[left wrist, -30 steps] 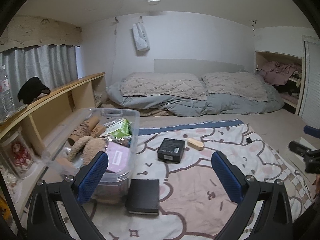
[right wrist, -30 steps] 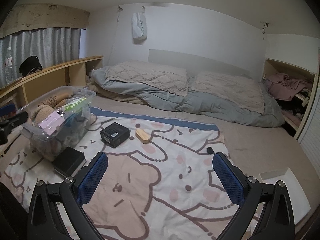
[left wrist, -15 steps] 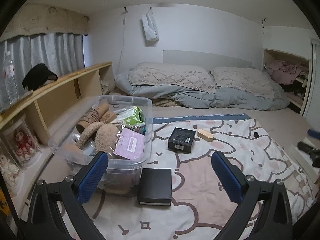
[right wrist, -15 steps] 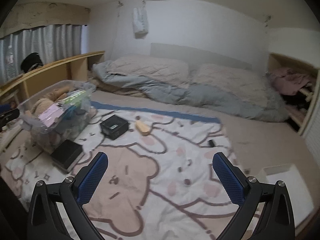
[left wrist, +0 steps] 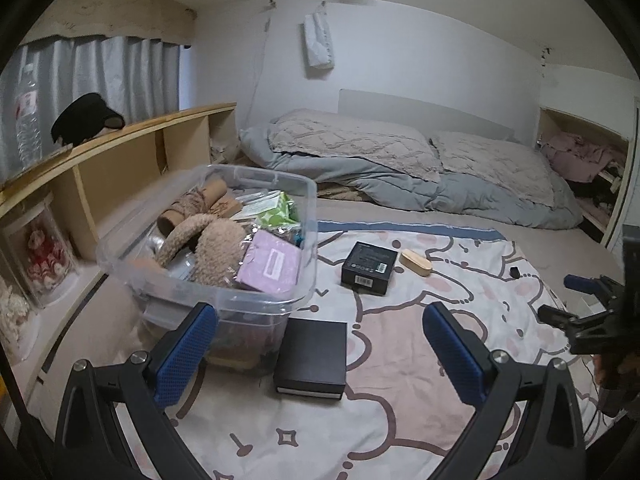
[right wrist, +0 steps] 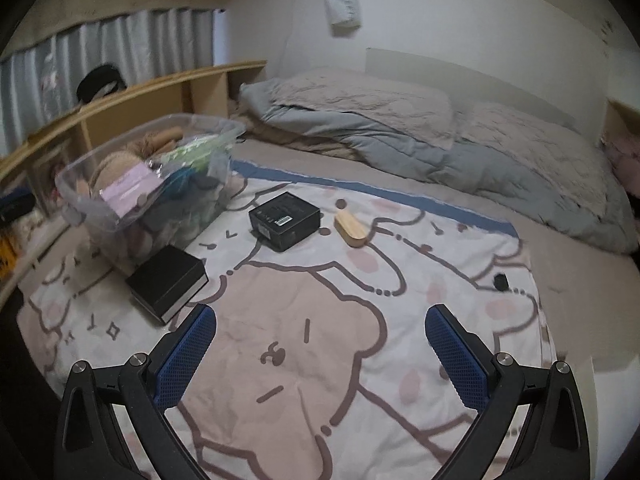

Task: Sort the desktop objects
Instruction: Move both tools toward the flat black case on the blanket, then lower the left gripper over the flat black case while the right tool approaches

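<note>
A clear plastic bin [left wrist: 308, 200] [right wrist: 96, 160] stands at the blanket's left, packed with a plush toy, a purple packet and other items. A flat black box [left wrist: 311, 354] [right wrist: 168, 280] lies beside its near corner. Farther off lie a black carton with a barcode [left wrist: 370, 268] [right wrist: 285, 220], a small wooden block [left wrist: 416, 262] [right wrist: 352, 229] and a tiny black object [left wrist: 515, 271] [right wrist: 500, 281]. My left gripper [left wrist: 320, 356] is open, hovering just short of the flat black box. My right gripper [right wrist: 320, 356] is open over bare blanket; it also shows at the left wrist view's right edge [left wrist: 576, 312].
A cartoon-print blanket [right wrist: 340, 340] covers the bed. Pillows and a grey duvet [left wrist: 400, 160] lie at the far end. A wooden shelf [left wrist: 120, 152] runs along the left wall, with a black cap and a water bottle on top. An alcove with clothes [left wrist: 580, 152] is at the right.
Both grippers have moved forward and tilted down toward the blanket. The bin and boxes now look nearer. Nothing on the bed has moved.
</note>
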{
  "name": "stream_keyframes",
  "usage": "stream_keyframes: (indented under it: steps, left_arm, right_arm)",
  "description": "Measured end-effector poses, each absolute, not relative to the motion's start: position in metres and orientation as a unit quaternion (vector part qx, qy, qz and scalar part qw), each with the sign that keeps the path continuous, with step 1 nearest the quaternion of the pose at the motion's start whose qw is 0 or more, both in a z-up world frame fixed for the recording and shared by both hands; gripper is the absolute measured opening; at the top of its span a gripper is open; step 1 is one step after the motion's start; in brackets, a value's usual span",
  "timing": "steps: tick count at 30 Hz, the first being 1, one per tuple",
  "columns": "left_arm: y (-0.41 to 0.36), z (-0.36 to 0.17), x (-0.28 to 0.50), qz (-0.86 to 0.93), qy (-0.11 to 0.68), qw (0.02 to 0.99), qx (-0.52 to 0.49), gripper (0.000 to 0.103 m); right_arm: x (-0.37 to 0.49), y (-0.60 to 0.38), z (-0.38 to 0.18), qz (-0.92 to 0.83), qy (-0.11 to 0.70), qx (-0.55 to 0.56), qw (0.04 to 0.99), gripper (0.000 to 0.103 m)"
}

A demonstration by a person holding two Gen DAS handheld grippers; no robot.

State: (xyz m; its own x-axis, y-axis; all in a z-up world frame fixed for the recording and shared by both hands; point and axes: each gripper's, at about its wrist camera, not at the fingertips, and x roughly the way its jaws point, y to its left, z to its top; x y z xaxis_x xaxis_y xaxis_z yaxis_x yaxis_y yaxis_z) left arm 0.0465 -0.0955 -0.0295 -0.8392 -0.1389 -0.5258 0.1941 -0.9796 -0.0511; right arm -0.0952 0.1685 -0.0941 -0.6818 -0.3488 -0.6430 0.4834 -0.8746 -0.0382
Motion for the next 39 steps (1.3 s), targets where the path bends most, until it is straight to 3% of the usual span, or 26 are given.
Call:
stream_keyframes:
  steps: [3, 8, 9, 14, 16, 20, 28, 39]
  left_arm:
    - [-0.102, -0.034, 0.05, -0.956, 0.056, 0.095, 0.27, 0.103]
    - [-0.109, -0.042, 0.054, -0.955, 0.054, 0.116, 0.268, 0.103]
    - [-0.11, -0.044, 0.054, -0.954, 0.056, 0.121, 0.269, 0.103]
    - [-0.116, -0.056, 0.055, -0.948, 0.075, 0.136, 0.277, 0.103]
    - [-0.116, -0.06, 0.055, -0.947, 0.083, 0.133, 0.282, 0.095]
    - [-0.114, -0.066, 0.052, -0.944, 0.091, 0.124, 0.293, 0.094]
    - [-0.114, -0.069, 0.046, -0.946, 0.075, 0.116, 0.294, 0.083]
    - [-0.128, -0.074, 0.043, -0.942, 0.084, 0.122, 0.3, 0.081]
  right_arm:
    - [-0.104, 0.151, -0.099, -0.904, 0.114, 0.327, 0.25, 0.1]
    - [-0.122, 0.113, -0.11, -0.884, 0.117, 0.343, 0.295, 0.065]
    - [-0.126, 0.105, -0.112, -0.878, 0.115, 0.349, 0.307, 0.053]
    - [-0.148, 0.065, -0.128, -0.861, 0.108, 0.368, 0.334, 0.025]
    - [-0.156, 0.048, -0.135, -0.857, 0.108, 0.373, 0.339, 0.016]
    - [-0.173, 0.017, -0.157, -0.838, 0.094, 0.408, 0.35, 0.011]
    - [-0.204, -0.02, -0.188, -0.81, 0.044, 0.46, 0.362, 0.011]
    - [-0.245, -0.05, -0.225, -0.79, 0.002, 0.506, 0.347, 0.011]
